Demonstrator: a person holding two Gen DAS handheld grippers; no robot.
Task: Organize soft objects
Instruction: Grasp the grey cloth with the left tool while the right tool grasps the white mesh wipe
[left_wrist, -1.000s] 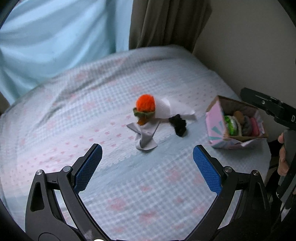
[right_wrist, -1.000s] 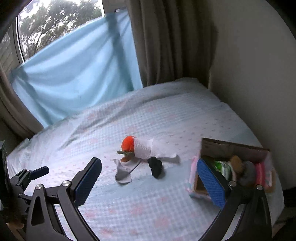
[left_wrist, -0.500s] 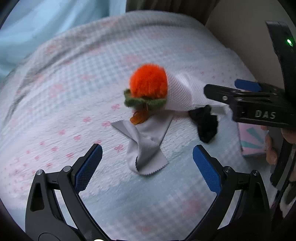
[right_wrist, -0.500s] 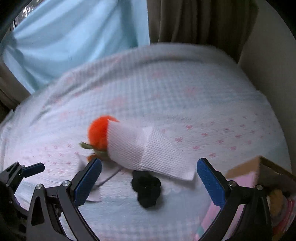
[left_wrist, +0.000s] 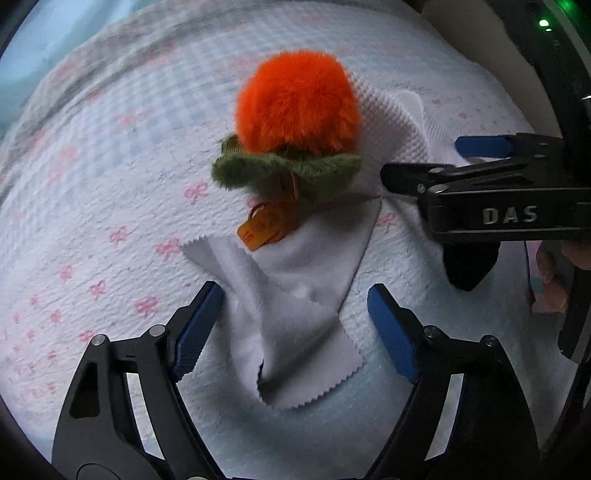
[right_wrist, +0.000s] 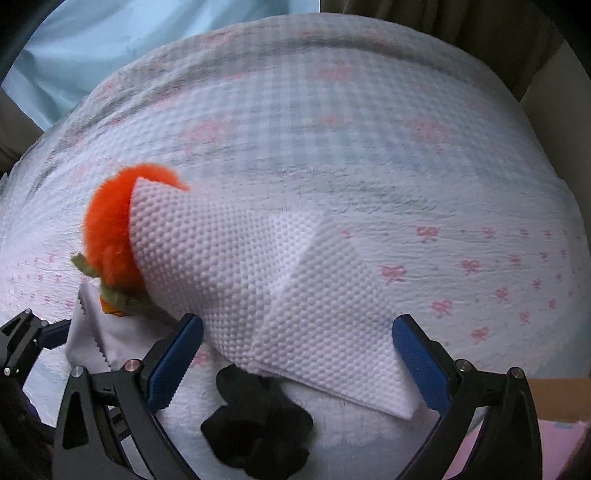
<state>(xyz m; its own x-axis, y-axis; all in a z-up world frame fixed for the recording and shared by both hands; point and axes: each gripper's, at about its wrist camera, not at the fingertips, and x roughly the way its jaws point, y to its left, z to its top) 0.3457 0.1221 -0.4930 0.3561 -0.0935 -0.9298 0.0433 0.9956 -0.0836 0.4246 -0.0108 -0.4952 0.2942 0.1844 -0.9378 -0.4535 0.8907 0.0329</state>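
Grey pinked-edge microfibre cloth (left_wrist: 295, 317) lying between our left gripper (left_wrist: 295, 325) fingers.
We are closing them, still spread, untouching; right gripper (right_wrist: 297, 362) is straddling white embossed paper towel (right_wrist: 280, 291), spread.

The left gripper (left_wrist: 295, 325), jaws just narrowed, straddles the grey cloth (left_wrist: 295, 302) on the bedspread (left_wrist: 110, 184). The orange plush (left_wrist: 295, 110) lies beyond. The right gripper (left_wrist: 424, 162) reaches in beside it.
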